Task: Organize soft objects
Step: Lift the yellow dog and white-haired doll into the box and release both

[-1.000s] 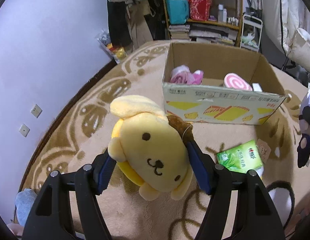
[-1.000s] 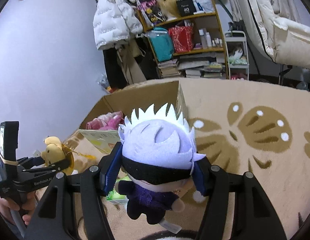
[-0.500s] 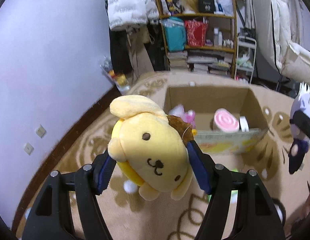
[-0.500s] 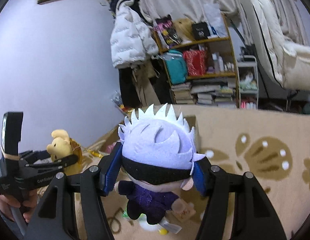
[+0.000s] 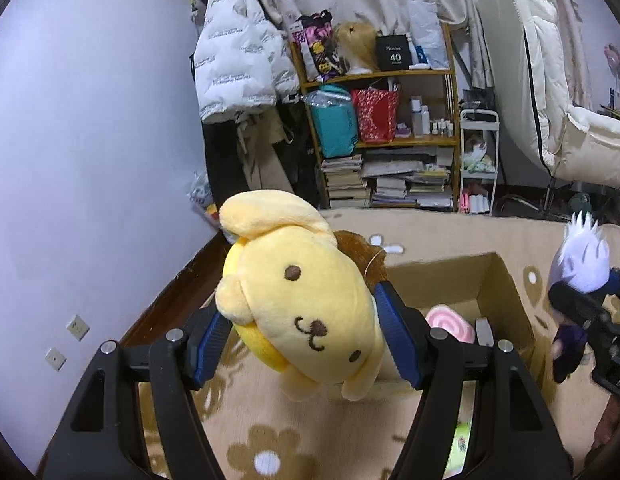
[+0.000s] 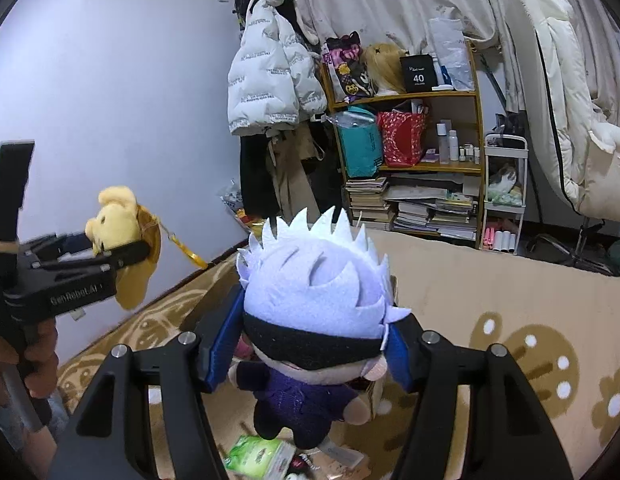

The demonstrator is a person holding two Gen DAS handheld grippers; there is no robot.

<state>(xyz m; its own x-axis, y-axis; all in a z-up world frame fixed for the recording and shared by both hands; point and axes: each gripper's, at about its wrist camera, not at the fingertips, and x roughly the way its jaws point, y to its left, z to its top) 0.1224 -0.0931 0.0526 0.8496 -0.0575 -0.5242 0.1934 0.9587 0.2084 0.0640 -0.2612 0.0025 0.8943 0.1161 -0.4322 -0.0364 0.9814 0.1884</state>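
Dog [image 5: 298, 300], yellow plush with brown beret, pinched by left gripper [image 5: 306, 336]; right gripper [image 6: 310, 352] pinches white-haired, blindfolded doll [image 6: 313, 312].

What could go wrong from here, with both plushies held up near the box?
1. The left gripper clamps the yellow dog only by its head, so it may slip out short of the box.
2. The right gripper with the white-haired doll hangs close beside the left; both heading for the box could collide.
3. A plushie may drop on the green packet outside.
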